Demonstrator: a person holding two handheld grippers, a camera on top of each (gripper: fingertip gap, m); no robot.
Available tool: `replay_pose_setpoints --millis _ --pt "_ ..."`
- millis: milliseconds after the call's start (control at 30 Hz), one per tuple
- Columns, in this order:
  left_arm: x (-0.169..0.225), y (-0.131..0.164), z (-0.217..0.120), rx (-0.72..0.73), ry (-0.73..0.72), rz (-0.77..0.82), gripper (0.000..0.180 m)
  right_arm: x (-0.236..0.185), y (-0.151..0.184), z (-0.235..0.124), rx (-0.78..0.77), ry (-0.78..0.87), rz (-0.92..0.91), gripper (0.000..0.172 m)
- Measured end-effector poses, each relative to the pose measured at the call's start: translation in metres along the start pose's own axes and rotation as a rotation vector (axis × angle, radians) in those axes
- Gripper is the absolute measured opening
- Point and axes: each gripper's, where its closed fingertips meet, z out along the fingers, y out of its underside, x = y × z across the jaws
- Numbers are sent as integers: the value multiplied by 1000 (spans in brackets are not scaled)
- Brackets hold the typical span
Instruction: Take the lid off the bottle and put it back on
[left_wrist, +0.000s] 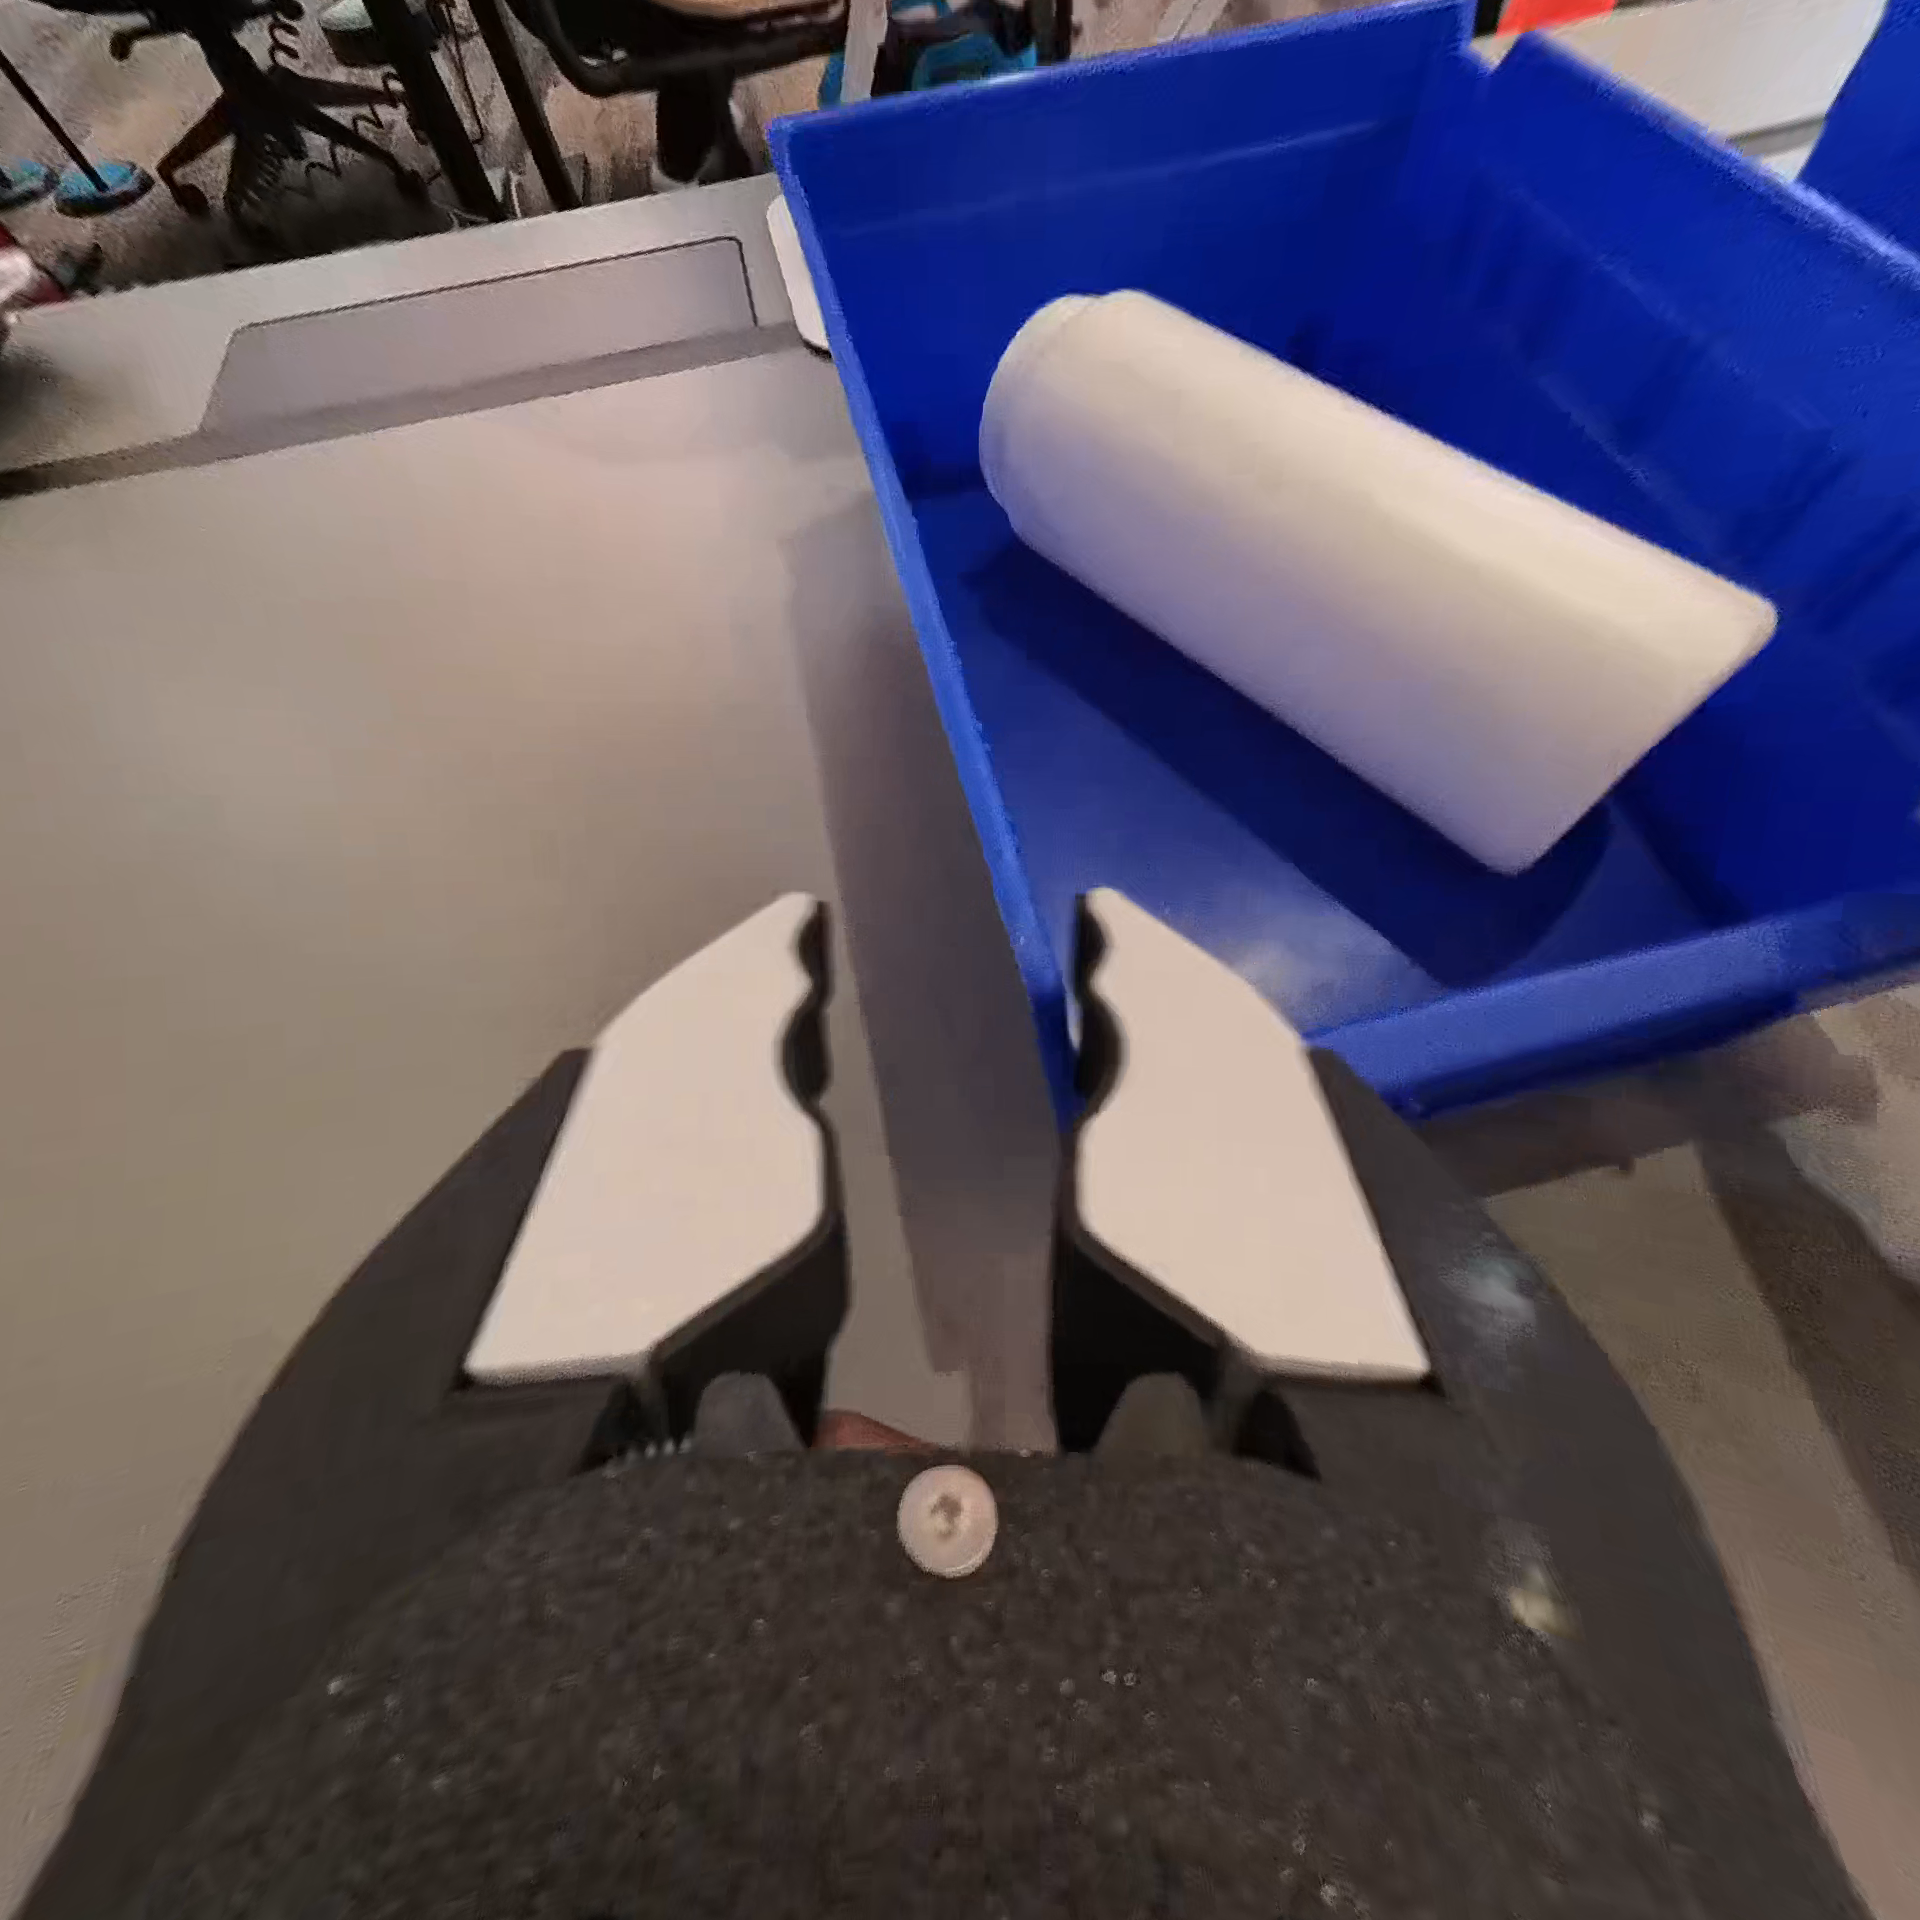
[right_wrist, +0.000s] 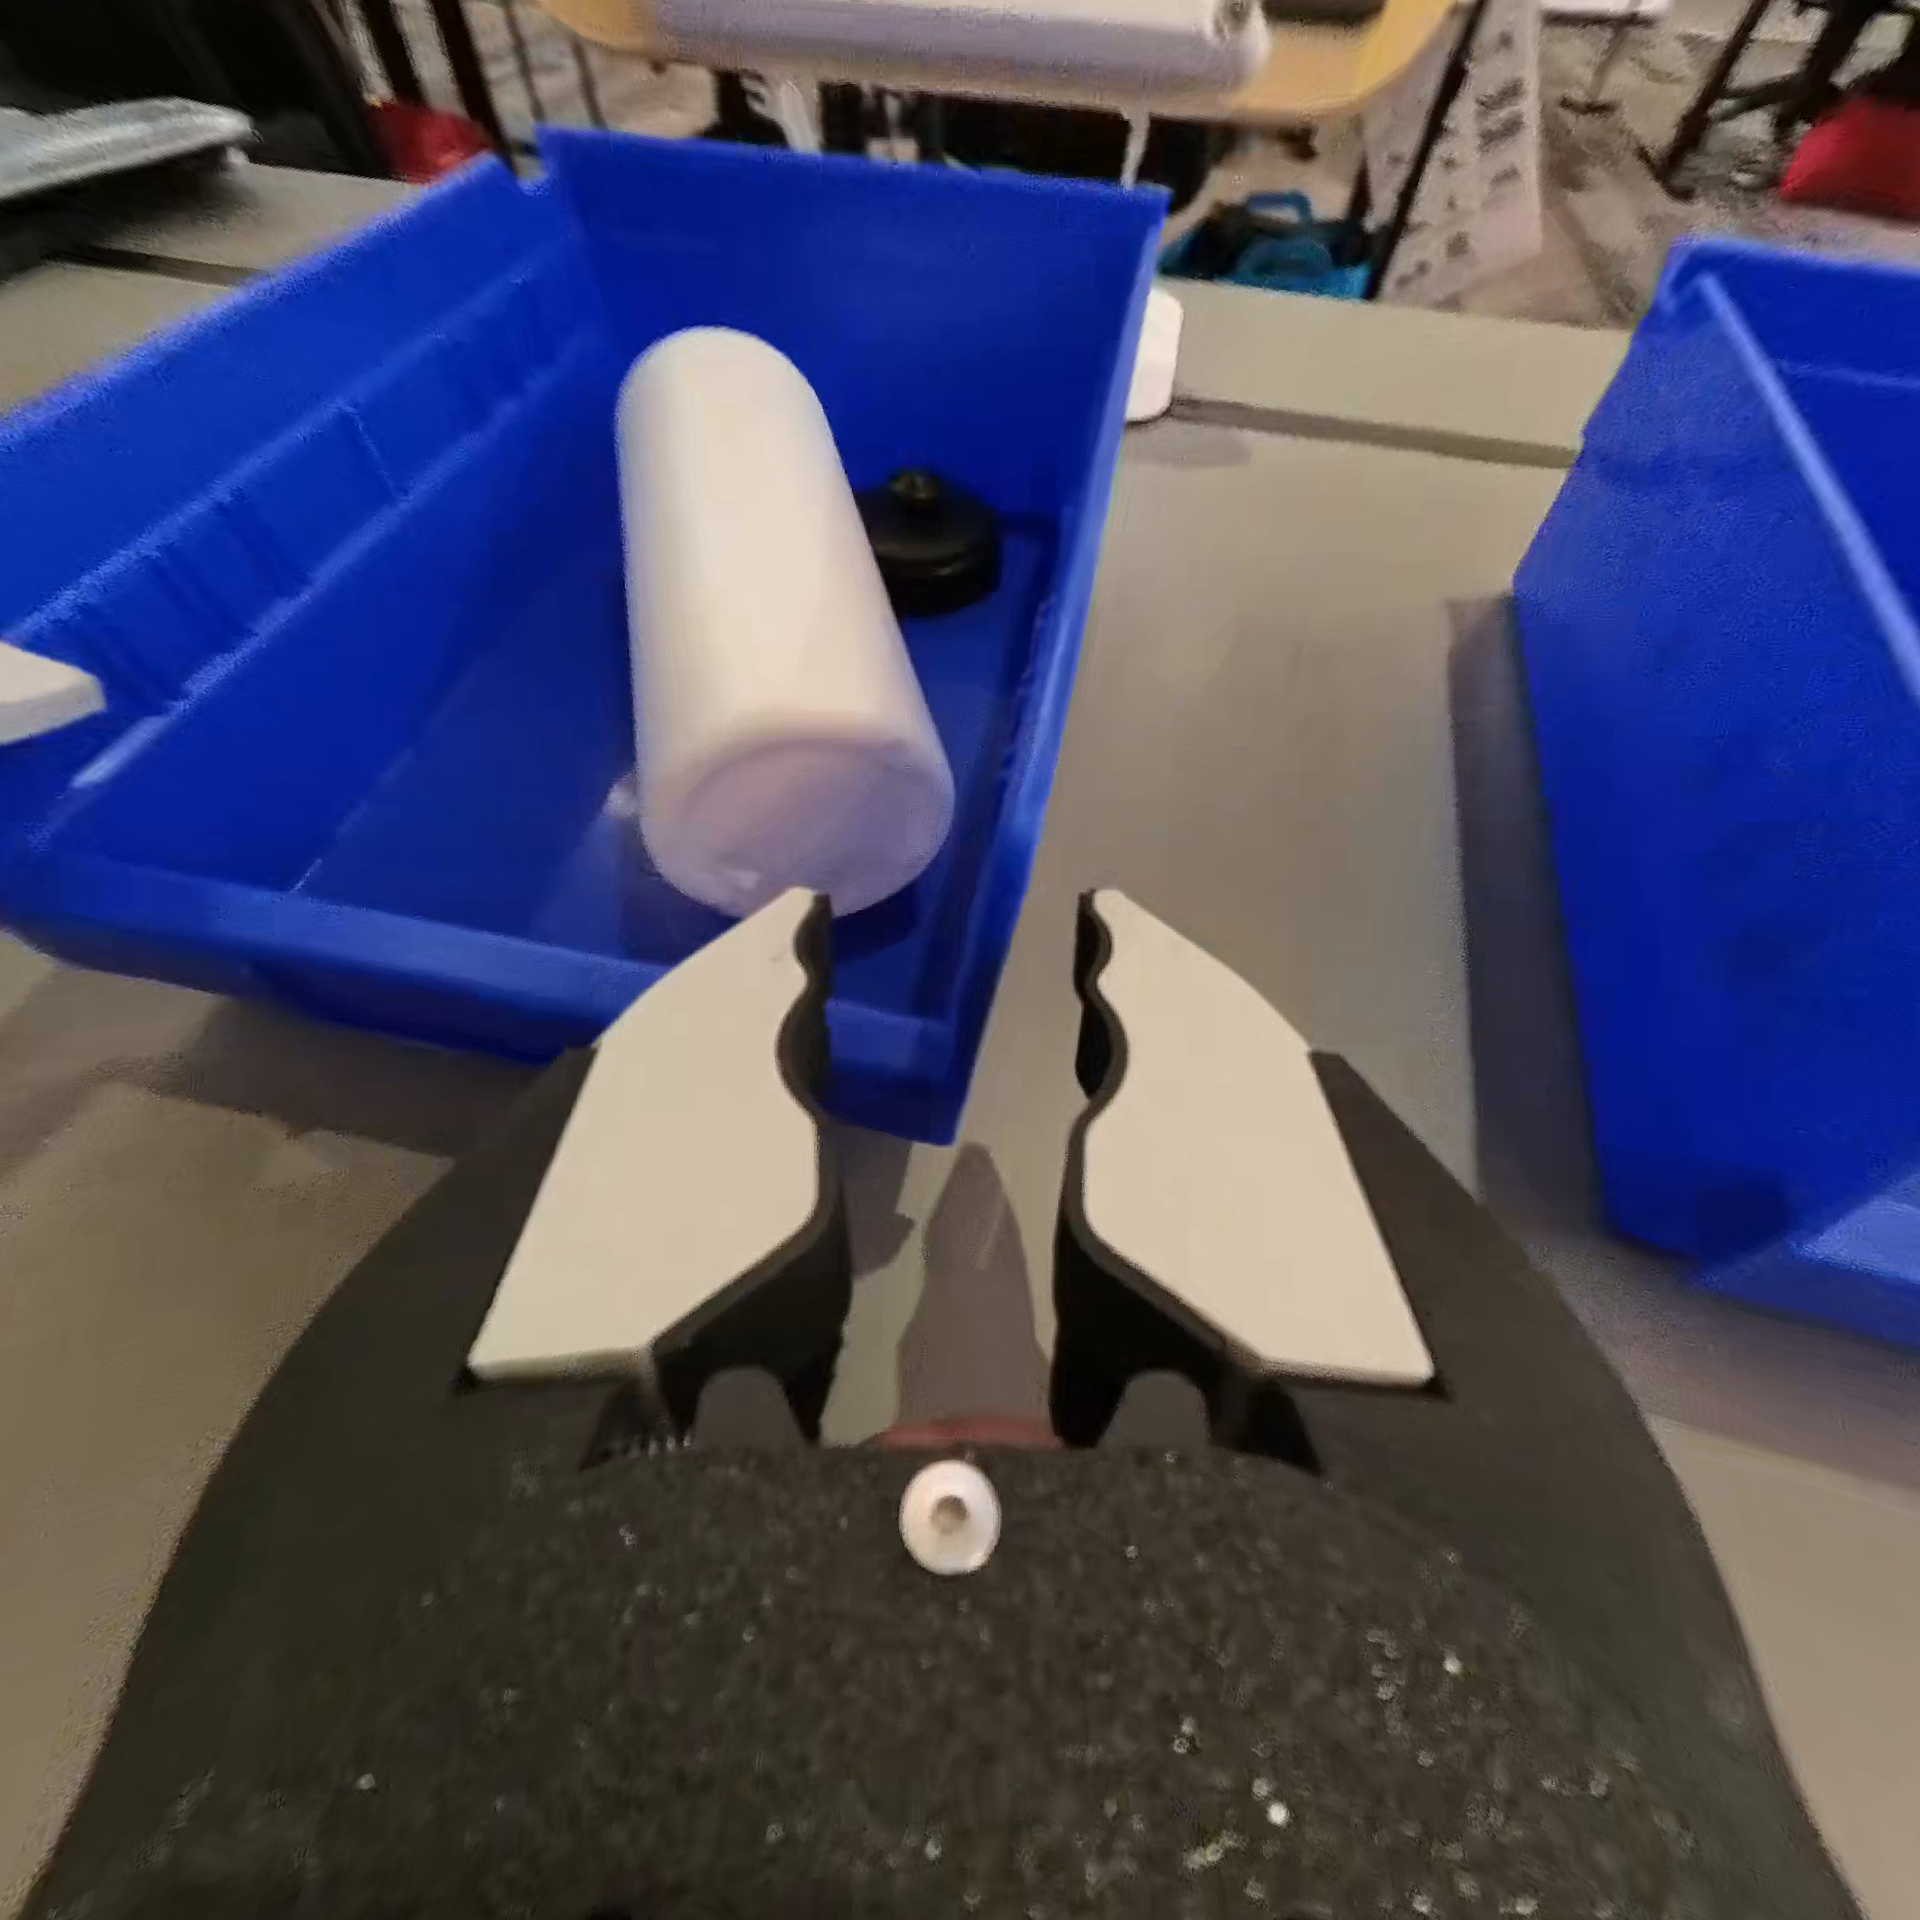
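One white bottle (right_wrist: 769, 623); one black lid (right_wrist: 935, 540); two blue bins (right_wrist: 312, 436) (second bin (right_wrist: 1714, 831) partly seen); two tools (left_wrist: 951, 997).

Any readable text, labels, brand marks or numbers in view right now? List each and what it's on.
None can be read.
White bottle: plain, no label showing.
Blue bin and second blue bin: no markings visible.
Black lid: none visible.
White sign beyond the table: dark print, too blurred to read.
Both grippers: no lettering.
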Motion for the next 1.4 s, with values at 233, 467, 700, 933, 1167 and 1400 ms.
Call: replay_pose_setpoints --millis 233,467,700,933,1167,1400 --pt "-6 -5 4 28 -10 -60 3 -7 6 11 -31 87 47 4" --pt "-72 -24 -26 132 -108 -149 2 -64 -34 11 98 96 61 3" --pt "-185 -16 -57 202 -221 -237 2 -173 -68 39 176 26 16 2" --pt "-271 32 -57 148 -243 -335 2 -268 -44 71 87 -83 35 4" --pt "-287 43 -50 148 -211 -383 3 -291 -35 79 -21 -214 151 9" --pt "-286 38 -59 164 -181 -444 11 -295 -23 46 -224 -568 209 15"
